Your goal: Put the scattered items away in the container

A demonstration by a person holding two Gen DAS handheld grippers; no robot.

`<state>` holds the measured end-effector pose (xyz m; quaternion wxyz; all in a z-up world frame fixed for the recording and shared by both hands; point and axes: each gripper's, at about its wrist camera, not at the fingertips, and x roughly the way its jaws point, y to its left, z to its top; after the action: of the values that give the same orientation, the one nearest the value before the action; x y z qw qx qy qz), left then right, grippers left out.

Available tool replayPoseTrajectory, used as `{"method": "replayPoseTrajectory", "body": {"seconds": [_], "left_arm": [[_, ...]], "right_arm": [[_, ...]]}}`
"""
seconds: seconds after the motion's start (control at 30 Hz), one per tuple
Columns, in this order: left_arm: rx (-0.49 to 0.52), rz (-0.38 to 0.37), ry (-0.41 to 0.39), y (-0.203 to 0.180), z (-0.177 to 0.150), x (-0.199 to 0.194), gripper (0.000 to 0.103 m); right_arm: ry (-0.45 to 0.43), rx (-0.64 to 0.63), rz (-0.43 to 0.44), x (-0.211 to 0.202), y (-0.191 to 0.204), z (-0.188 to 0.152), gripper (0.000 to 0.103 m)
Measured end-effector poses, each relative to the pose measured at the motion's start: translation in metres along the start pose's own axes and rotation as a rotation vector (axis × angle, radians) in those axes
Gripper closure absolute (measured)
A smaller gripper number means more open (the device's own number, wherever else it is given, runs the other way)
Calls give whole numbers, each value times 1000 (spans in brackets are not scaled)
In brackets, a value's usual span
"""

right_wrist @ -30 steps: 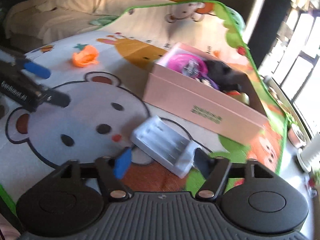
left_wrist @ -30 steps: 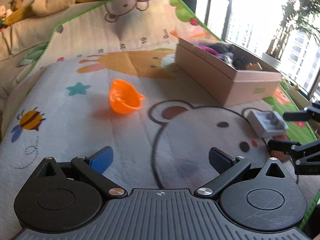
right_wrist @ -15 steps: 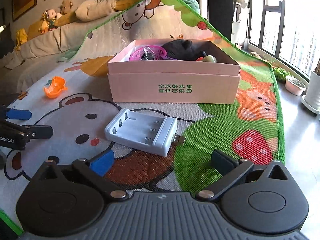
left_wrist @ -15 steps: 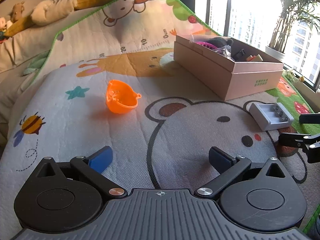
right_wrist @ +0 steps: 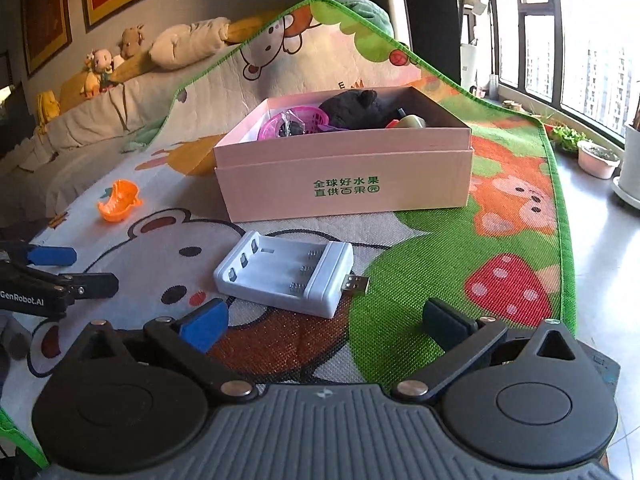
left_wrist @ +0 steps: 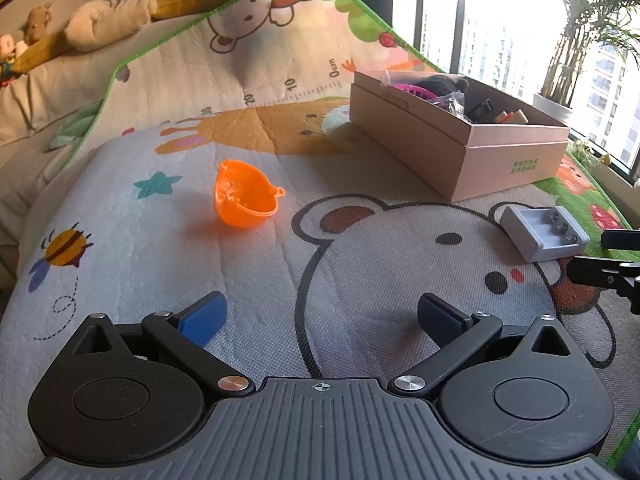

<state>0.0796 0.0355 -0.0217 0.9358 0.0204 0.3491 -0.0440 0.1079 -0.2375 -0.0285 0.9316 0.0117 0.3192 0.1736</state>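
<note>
Sofa (right_wrist: 80,120): we see it left of and behind the pink box (right_wrist: 344,184), with plush toys.
Mat (right_wrist: 400,232): cartoon play mat under the box.
Orange cup (left_wrist: 244,196): on the mat, well left of the box.
Battery charger (right_wrist: 286,272): on the mat, just before the box.
Window (right_wrist: 580,40): right of the box.
Left gripper (left_wrist: 320,316): wide open, empty.
Right gripper (right_wrist: 324,320): wide open, empty, charger just ahead.

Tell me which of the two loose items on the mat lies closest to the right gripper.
The white battery charger, just ahead of the open right gripper. The orange toy helmet lies far off to the left, beyond the bear print.

Cartoon play mat (right_wrist: 432,312), plush toys (right_wrist: 120,56) on sofa, potted plants (right_wrist: 598,158) by window.
</note>
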Motion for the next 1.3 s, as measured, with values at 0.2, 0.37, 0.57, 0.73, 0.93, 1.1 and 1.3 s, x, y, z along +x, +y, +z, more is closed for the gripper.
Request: {"method": "replayPoseTrajectory", "body": {"seconds": [0.2, 0.37, 0.57, 0.73, 0.93, 1.1, 1.3], "left_arm": [[-1, 0, 0, 0, 0, 0, 0], [2, -1, 5, 0, 1, 1, 0], [3, 2, 7, 0, 1, 1, 0], [2, -2, 6, 0, 1, 1, 0], [-1, -5, 5, 0, 1, 1, 0], [-7, -10, 3, 1, 1, 1, 0], [-9, -10, 2, 1, 1, 1, 0]], "right_arm": [[-18, 65, 40, -3, -9, -1, 0], [10, 32, 26, 0, -4, 2, 0], [21, -21, 23, 0, -1, 2, 0], [-2, 36, 26, -3, -5, 0, 0], [81, -37, -84, 6, 17, 6, 0], [95, -76, -90, 5, 18, 3, 0], [81, 16, -53, -1, 18, 14, 0]]}}
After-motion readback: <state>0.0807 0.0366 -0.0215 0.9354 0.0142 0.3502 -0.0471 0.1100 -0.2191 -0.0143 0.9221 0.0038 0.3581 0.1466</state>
